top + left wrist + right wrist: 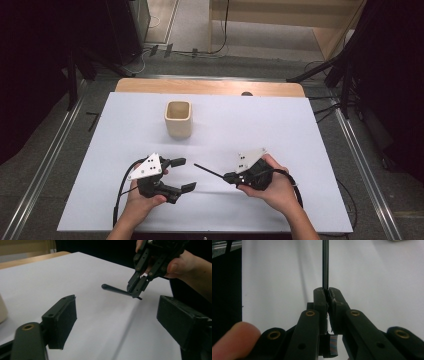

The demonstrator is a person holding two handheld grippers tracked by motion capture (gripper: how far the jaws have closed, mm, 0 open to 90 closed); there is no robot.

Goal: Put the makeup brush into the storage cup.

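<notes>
A: Pen [209, 172] is pinched at its near-right end by the right gripper [231, 176], jaws pressed tight. Held above the table [300, 130], mid-near.

B: Left gripper [186, 175] is spread, nothing between. Pen judged light, stiff, slick; better gripped mid-shaft.

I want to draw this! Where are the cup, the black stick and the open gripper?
beige cup [178, 124], high view, its front wall.
black stick [115, 290], left gripper view, mid-shaft.
left gripper [183, 175], high view, the gap between its open jaws.
</notes>
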